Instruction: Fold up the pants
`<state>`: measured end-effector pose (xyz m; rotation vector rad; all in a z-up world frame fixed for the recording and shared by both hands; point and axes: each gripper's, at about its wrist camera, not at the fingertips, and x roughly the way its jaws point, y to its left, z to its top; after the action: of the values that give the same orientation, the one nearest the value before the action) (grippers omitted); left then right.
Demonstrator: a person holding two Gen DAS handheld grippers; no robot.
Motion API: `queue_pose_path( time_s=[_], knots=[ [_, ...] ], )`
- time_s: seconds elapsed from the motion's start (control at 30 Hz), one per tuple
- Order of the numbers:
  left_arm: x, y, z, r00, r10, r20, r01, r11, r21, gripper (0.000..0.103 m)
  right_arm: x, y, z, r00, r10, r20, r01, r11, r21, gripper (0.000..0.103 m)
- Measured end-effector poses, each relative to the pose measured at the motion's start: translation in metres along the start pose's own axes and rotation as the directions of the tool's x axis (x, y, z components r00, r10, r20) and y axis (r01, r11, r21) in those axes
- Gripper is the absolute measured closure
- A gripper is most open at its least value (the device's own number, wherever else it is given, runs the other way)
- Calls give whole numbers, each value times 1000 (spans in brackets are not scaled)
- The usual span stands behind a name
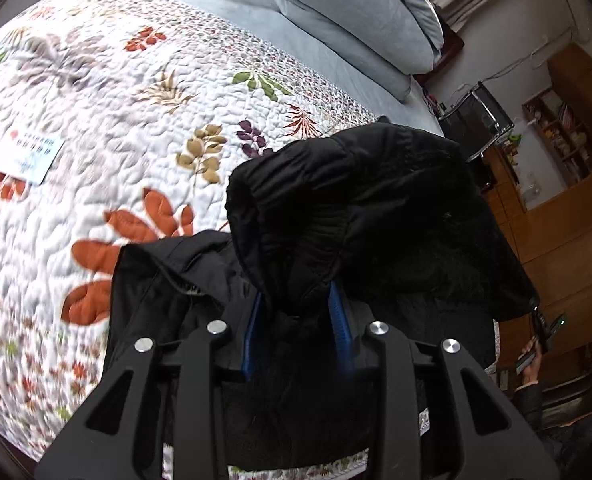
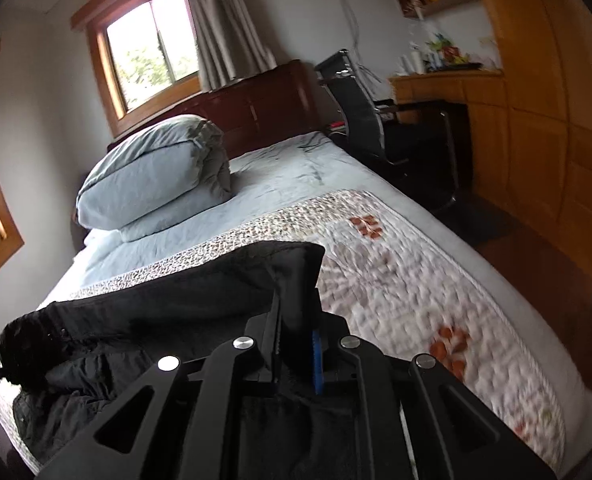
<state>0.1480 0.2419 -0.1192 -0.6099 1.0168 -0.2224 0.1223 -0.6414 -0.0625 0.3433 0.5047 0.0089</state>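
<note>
The black pants [image 1: 367,208] hang over the near edge of a bed with a floral quilt [image 1: 116,112]. My left gripper [image 1: 299,308] is shut on a bunched ribbed cuff or waistband of the pants, the cloth pinched between its blue pads [image 1: 337,316]. My right gripper [image 2: 296,320] is shut on another edge of the pants [image 2: 200,288], lifted a little above the quilt [image 2: 395,280]. The rest of the pants lie crumpled to the left in the right wrist view.
A folded blue duvet [image 2: 156,176] lies near the headboard. A white card [image 1: 28,156] lies on the quilt. A black chair [image 2: 375,128] and wooden cabinets [image 2: 535,120] stand beside the bed. A person's hand with a phone [image 1: 535,352] shows at the right.
</note>
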Motion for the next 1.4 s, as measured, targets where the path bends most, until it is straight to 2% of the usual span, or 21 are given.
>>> queue_pose_path(
  time_s=[0.3, 0.53, 0.7, 0.83, 0.93, 1.03, 1.07, 1.1, 1.13, 1.17, 1.2, 1.3, 1.4],
  knots=[
    [-15, 19, -23, 1000, -10, 9, 10, 999, -32, 70, -34, -32, -43, 999, -32, -33, 35, 995, 96, 92],
    [-29, 29, -47, 1000, 22, -6, -23, 999, -24, 66, -44, -51, -68, 995, -61, -74, 71, 987, 145, 92],
    [-28, 39, -76, 996, 85, -41, -84, 996, 10, 61, -45, -60, -92, 988, -88, -126, 108, 981, 159, 92],
    [-19, 35, -94, 985, 163, -59, -156, 982, 102, 58, -43, -67, -113, 980, -107, -165, 136, 975, 175, 92],
    [-19, 39, -98, 985, 167, -46, -162, 982, 98, 55, -41, -73, -125, 975, -120, -184, 156, 969, 191, 92],
    [-25, 39, -103, 983, 181, -45, -175, 978, 111, 52, -38, -73, -132, 966, -144, -214, 183, 967, 175, 87],
    [-28, 36, -107, 980, 195, -44, -188, 974, 127, 51, -39, -73, -133, 963, -152, -221, 192, 966, 171, 79],
    [-27, 28, -102, 977, 210, -44, -202, 969, 140, 41, -40, -73, -133, 958, -172, -229, 212, 964, 163, 76],
    [-32, 29, -105, 958, 285, -41, -276, 950, 150, 12, -42, -73, -133, 955, -187, -231, 225, 962, 153, 70],
    [-40, 29, -106, 942, 334, -25, -327, 933, 149, 8, -45, -72, -133, 951, -201, -235, 238, 961, 141, 64],
    [-47, 32, -109, 934, 357, -9, -352, 924, 147, 8, -48, -70, -134, 947, -216, -238, 251, 960, 127, 63],
    [-73, 49, -125, 936, 352, -17, -350, 934, 67, 8, -57, -68, -134, 937, -247, -245, 281, 953, 113, 63],
    [-94, 58, -143, 949, 314, -9, -314, 949, -16, 8, -70, -67, -136, 931, -282, -233, 316, 940, 127, 57]
  ],
)
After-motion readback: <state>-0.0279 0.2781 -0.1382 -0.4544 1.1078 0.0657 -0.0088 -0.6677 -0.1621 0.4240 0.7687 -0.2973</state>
